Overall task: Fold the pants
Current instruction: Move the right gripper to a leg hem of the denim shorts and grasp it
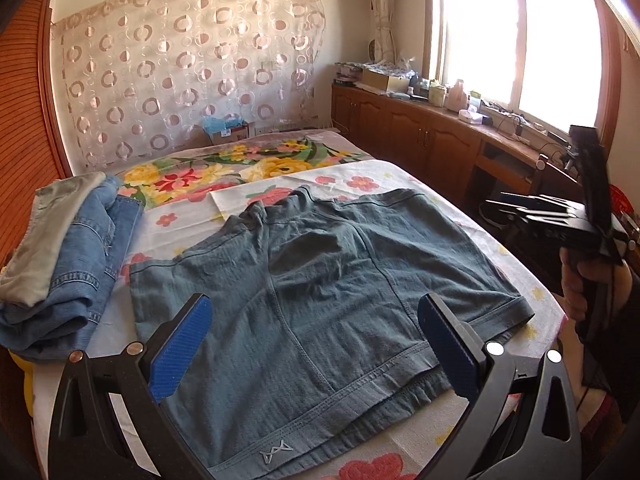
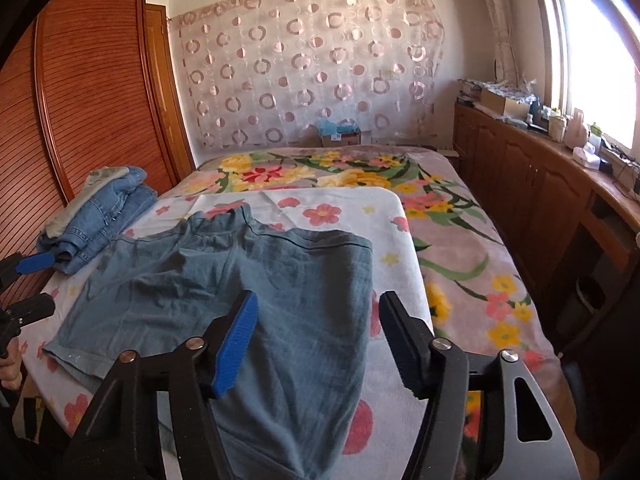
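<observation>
Grey-blue shorts [image 1: 320, 288] lie spread flat on a white flowered cloth [image 1: 352, 178] on the bed, waistband toward the far side. They also show in the right wrist view [image 2: 240, 280]. My left gripper [image 1: 316, 340] is open and empty, hovering over the near hem of the shorts. My right gripper [image 2: 316, 344] is open and empty above the right leg of the shorts. The right gripper also shows at the right edge of the left wrist view [image 1: 560, 216]. The left gripper shows at the left edge of the right wrist view [image 2: 30, 276].
A stack of folded jeans and a grey garment [image 1: 68, 248] sits at the left side of the bed. A wooden wardrobe [image 2: 88, 92] stands left. A wooden cabinet [image 2: 540, 184] with clutter runs under the window at right. A floral blanket [image 2: 460, 240] covers the bed.
</observation>
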`<state>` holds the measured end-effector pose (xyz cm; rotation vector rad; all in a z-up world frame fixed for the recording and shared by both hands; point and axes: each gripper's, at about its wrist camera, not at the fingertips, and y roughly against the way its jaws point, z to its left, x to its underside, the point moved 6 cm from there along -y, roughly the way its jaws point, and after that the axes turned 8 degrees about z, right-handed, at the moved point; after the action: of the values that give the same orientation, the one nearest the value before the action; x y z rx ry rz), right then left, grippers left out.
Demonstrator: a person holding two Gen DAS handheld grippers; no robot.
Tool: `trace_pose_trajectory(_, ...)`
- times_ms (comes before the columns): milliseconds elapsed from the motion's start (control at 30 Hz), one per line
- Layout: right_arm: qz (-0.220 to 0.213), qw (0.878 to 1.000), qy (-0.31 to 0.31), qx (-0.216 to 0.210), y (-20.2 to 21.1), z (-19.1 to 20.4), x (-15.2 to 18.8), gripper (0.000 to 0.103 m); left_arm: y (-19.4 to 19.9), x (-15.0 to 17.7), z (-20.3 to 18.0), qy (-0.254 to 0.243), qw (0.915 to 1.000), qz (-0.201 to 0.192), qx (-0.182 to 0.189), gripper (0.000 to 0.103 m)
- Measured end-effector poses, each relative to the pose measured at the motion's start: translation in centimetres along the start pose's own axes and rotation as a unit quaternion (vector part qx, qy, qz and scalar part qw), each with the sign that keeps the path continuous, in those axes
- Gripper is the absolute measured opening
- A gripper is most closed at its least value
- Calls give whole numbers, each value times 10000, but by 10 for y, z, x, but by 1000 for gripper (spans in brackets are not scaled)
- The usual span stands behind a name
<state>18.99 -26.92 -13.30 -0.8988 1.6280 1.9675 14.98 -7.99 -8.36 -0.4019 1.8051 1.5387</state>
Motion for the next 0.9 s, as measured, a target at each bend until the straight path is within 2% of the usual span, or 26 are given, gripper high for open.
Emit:
trace_pose_trajectory(133, 330, 9994, -126, -26, -17, -12, -11, 42, -10, 2, 1, -21, 9999, 116, 29, 103)
trace_pose_trajectory(300, 675, 9972, -280, -155, -27, -20, -23, 38, -15, 5, 7, 70, 9998, 193, 29, 103)
trace_pose_trajectory(400, 873, 9954, -371, -161, -35, -24, -29, 30, -16, 8, 10, 134, 9996, 228, 33, 103)
trace_pose_trajectory(700, 1115, 9918, -616, -109, -31, -33, -46, 29, -17, 13, 16, 196, 9994, 280, -7, 103)
trace_pose_trajectory(800, 1138, 9910, -661, -227, -27, -29, -47, 7, -16, 14, 18, 220, 9993, 291, -9, 103)
trace_pose_trajectory(900, 943, 9935, -508, -374, -9, -15, -48, 3, -16, 15, 21, 243, 9993, 287, -22, 103)
